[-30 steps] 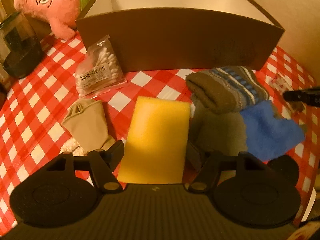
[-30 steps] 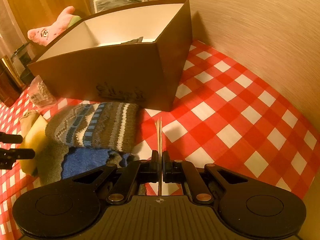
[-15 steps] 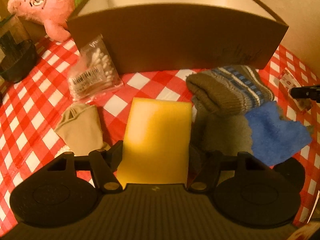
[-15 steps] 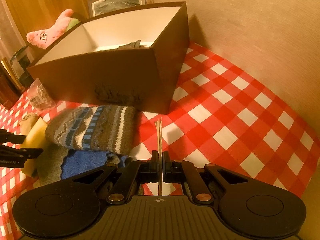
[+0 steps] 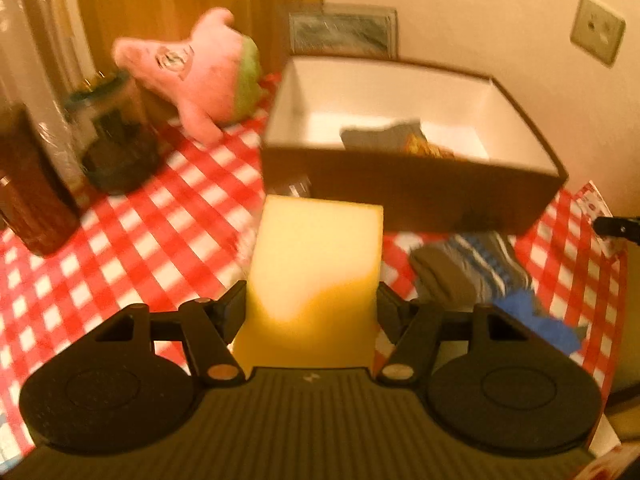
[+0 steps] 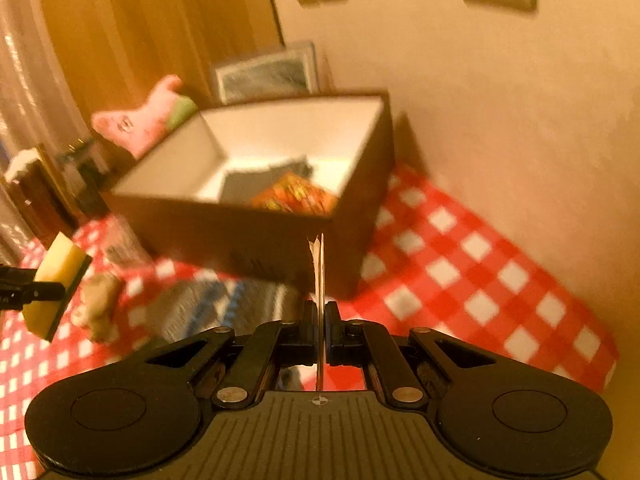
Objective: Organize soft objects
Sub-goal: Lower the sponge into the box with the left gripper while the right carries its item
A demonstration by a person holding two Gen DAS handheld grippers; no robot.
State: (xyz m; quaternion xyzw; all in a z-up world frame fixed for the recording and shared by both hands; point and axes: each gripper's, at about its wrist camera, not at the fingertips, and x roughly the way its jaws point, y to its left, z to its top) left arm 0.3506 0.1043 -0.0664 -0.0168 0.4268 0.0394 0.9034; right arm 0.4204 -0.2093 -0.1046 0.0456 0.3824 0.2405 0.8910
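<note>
My left gripper [image 5: 311, 300] is shut on a yellow sponge [image 5: 312, 272], which hangs above the checked cloth just in front of the brown box [image 5: 400, 196]. The right wrist view shows the same sponge [image 6: 60, 276] in the air at the left edge. My right gripper [image 6: 320, 312] is shut on a thin flat packet [image 6: 319, 264], seen edge-on, in front of the box's [image 6: 240, 232] near corner. A grey cloth [image 5: 380, 136] and an orange patterned item [image 6: 296, 196] lie inside the box. A striped knit piece [image 5: 472, 268] and a blue cloth [image 5: 540, 320] lie on the table.
A pink plush toy [image 5: 192, 76] leans behind the box's left side. A dark jar [image 5: 116, 140] and a brown bottle [image 5: 28, 184] stand at the left. A beige soft item [image 6: 98, 300] lies under the sponge. The wall runs close along the right.
Both grippers have risen. The sponge has come up off the table in the left gripper, and the packet has gone up with the right one. The box's inside now shows in both views.
</note>
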